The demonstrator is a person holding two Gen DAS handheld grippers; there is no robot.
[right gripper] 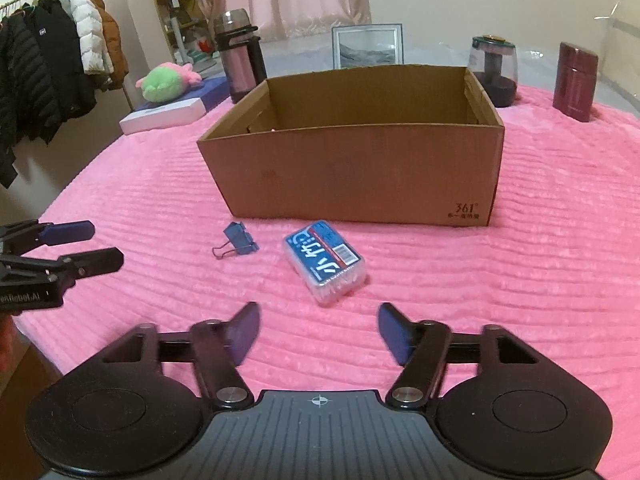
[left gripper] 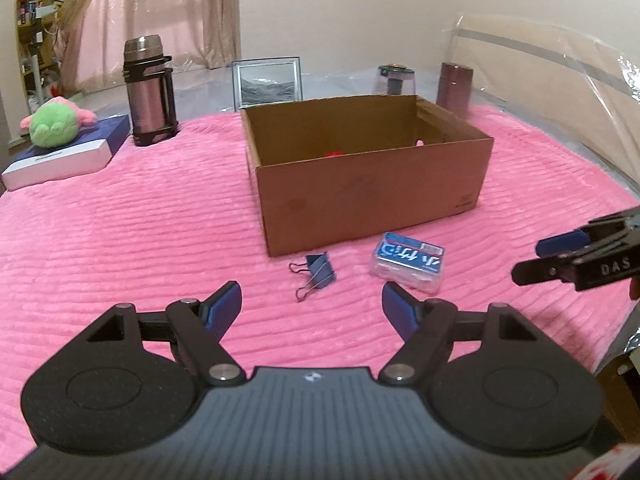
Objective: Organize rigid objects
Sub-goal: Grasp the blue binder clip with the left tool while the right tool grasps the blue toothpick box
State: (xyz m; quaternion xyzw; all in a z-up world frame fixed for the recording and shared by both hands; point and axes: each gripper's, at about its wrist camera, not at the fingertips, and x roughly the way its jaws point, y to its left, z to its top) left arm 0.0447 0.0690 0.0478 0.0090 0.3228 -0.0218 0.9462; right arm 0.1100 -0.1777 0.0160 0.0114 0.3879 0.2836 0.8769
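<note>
Both grippers hover over a pink ribbed blanket (left gripper: 120,220), the left gripper (left gripper: 312,304) and right gripper (right gripper: 318,326) each with fingers spread wide and empty. Ahead lie a blue binder clip (left gripper: 318,274) and, just beside it, a clear plastic case (right gripper: 326,266), near an open cardboard box (right gripper: 360,160).

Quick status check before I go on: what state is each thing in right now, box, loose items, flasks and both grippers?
Brown cardboard box: open-topped, upright on the pink blanket.
Blue metal binder clip: lying on the blanket, outside the box.
Clear plastic case with blue label: lying flat, outside the box.
Steel flask with black handle: upright, capped.
Dark red flask: upright, closed.
Left gripper: open, empty.
Right gripper: open, empty.
</note>
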